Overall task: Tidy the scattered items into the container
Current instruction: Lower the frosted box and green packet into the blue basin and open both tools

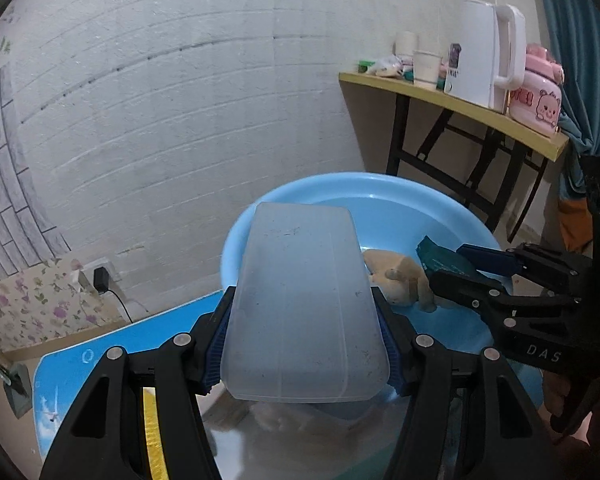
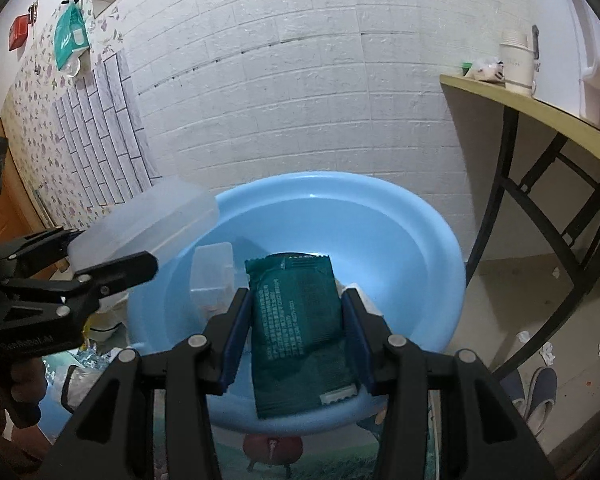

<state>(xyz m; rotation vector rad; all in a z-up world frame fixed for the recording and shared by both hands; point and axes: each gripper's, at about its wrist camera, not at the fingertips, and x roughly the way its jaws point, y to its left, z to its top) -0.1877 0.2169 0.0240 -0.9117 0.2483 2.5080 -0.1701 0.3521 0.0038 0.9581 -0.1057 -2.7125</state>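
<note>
Blue basin (image 1: 440,200) — plush toy (image 1: 400,280) left view only, small box (image 2: 212,276) right.

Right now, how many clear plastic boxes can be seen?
2. The big clear box is held in the left tool over the blue basin. A small clear box lies inside the basin. More may be hidden behind the held items.

We see the left hand-held gripper (image 1: 304,336): black plastic linkage arms, silver round screw heads, blue ribbed pads (image 1: 218,346) on the fingers. The right hand-held gripper (image 2: 296,332) has the same build, black frame, silver screws, blue pads (image 2: 232,340). Its side carries white letters "DAS" in the left wrist view. White lettering on the left one's body is too blurred to read.
</note>
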